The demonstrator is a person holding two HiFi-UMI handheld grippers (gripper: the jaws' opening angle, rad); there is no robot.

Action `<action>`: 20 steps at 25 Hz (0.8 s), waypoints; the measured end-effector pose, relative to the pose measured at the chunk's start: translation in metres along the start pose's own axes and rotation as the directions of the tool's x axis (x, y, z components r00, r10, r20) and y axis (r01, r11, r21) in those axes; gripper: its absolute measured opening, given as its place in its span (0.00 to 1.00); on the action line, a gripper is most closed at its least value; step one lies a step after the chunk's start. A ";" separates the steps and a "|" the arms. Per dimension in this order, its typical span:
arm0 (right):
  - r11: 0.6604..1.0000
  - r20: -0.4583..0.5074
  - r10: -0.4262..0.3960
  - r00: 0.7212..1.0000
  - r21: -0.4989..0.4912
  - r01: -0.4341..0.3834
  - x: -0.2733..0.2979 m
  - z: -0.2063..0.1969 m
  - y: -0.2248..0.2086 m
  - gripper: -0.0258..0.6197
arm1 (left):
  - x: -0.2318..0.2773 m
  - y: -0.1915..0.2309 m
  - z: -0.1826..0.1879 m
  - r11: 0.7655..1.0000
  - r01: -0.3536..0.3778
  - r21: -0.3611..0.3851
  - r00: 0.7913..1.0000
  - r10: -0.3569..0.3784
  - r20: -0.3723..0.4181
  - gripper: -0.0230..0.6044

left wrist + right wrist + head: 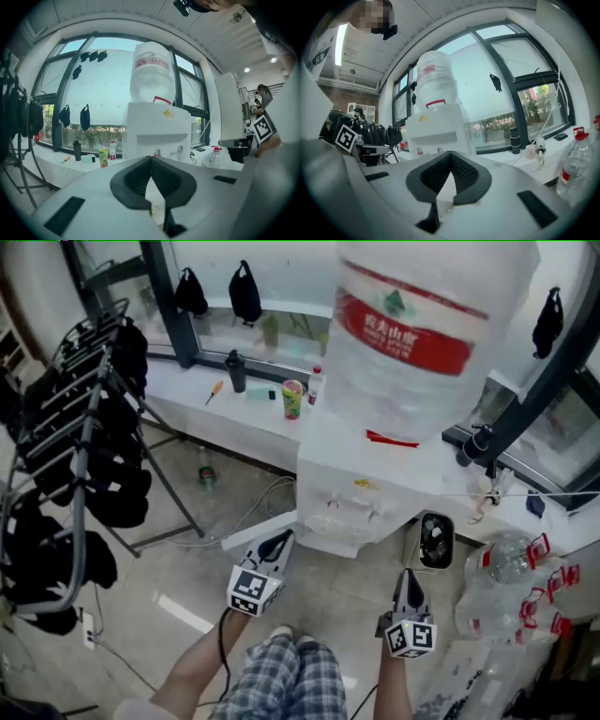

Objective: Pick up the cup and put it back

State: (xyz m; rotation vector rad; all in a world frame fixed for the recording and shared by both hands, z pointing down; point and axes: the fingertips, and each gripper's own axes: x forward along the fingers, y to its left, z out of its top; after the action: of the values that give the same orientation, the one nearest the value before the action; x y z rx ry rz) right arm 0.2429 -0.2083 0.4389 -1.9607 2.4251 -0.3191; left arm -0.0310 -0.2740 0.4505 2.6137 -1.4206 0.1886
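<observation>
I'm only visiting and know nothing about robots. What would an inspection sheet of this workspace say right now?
Surface: white window ledge, with small things standing on it.
Job's things: cup upright on the ledge, nothing touching it.
Clutter: dark flask, screwdriver and small bottle on the ledge; empty water jugs at the right.
Grippers: left gripper and right gripper both shut, empty, well short of the cup.
Cables: cable loose on the floor beside the water dispenser.
Surroundings: rack of dark bags at the left; windows behind the ledge.
</observation>
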 end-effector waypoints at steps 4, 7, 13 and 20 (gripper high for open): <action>1.000 0.018 -0.004 1.000 -0.017 0.005 -0.020 0.080 0.005 0.07 | -0.024 -0.006 0.076 1.000 -0.016 0.016 1.000 0.016 -0.001 0.08; 1.000 0.048 -0.004 0.999 -0.029 0.005 -0.033 0.139 0.010 0.07 | -0.037 -0.013 0.137 0.997 -0.016 0.071 1.000 0.014 0.024 0.08; 0.998 0.095 -0.027 0.995 -0.050 0.032 -0.056 0.228 0.014 0.07 | -0.056 -0.019 0.220 0.998 -0.028 0.055 0.998 0.024 0.061 0.08; 0.996 0.144 -0.044 0.989 -0.067 0.054 -0.079 0.295 0.014 0.07 | -0.072 -0.033 0.274 0.997 -0.021 0.076 0.996 0.014 0.083 0.08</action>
State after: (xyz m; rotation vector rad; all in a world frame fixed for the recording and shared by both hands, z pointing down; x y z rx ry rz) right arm 0.2856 -0.1744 0.1383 -1.9984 2.3337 -0.0916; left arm -0.0330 -0.2517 0.1664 2.7005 -1.4920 0.1410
